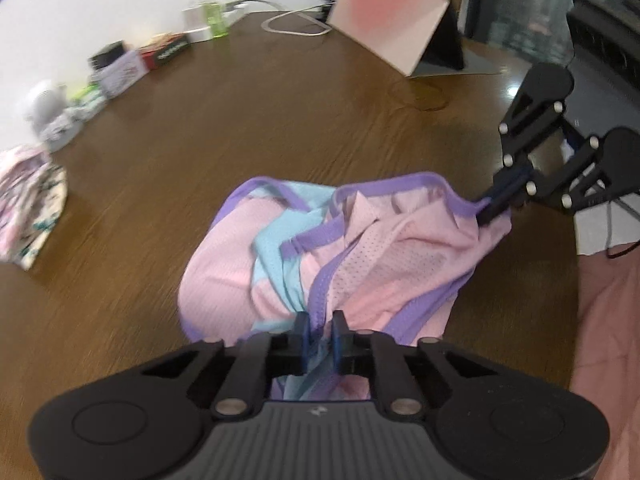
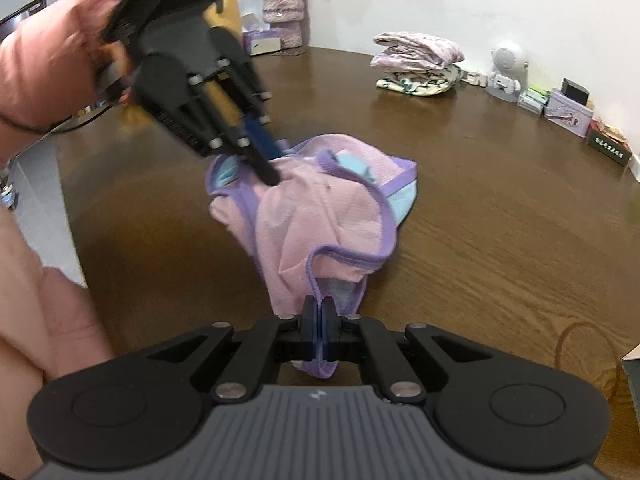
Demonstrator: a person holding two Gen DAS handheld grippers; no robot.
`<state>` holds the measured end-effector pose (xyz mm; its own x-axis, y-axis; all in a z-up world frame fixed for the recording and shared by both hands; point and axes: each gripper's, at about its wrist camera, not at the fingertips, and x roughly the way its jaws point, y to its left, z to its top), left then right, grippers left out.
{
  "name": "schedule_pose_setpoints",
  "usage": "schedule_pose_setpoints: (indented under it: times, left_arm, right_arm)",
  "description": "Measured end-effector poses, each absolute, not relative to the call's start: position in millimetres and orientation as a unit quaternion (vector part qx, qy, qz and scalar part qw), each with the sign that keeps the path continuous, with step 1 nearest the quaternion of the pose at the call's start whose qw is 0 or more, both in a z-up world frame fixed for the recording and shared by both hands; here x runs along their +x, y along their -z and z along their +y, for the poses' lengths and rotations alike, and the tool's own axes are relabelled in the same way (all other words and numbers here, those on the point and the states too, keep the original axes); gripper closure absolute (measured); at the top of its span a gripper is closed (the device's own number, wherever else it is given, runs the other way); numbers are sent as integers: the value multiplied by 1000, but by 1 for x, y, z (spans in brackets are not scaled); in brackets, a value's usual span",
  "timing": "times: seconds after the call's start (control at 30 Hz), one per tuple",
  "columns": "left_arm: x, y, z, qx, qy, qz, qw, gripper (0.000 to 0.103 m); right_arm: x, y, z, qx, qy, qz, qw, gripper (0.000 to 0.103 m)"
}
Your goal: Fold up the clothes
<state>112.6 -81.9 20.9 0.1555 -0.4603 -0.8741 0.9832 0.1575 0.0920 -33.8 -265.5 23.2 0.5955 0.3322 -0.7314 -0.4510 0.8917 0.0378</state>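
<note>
Left wrist view shows the left gripper (image 1: 320, 330) pinching the purple trim of a pink garment (image 1: 224, 276), its fingers nearly together with cloth between them. At the far side, the right gripper (image 1: 494, 208) pinches another part of the same trim. From the right wrist view, the right gripper (image 2: 319, 320) has its fingers pressed together on a thin edge of the garment (image 2: 320, 216), and the left gripper (image 2: 272, 176) bites into the cloth from above. The garment is partly lifted between the two, bunched and wrinkled, its lower part resting on the brown table (image 1: 240, 120). It is not folded now; I judge it must be spread flat and then folded. Near the wall, a pile of folded clothes (image 2: 418, 62) lies on the table, so probably some of the work is finished.
</note>
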Motion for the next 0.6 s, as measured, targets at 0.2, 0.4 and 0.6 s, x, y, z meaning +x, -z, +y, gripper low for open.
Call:
schedule_pose_setpoints:
  times: [0.2, 0.4, 0.6]
  left_arm:
    - [89, -9, -37, 297, 447, 407, 739, 98]
    - [68, -27, -3, 236, 426, 409, 772, 91]
    - [74, -32, -9, 228, 444, 400, 769, 74]
  right_arm:
    - [-4, -22, -268, -83, -225, 385, 891, 101]
    - [34, -25, -238, -124, -262, 375, 881, 101]
    - [32, -32, -230, -137, -258, 366, 884, 101]
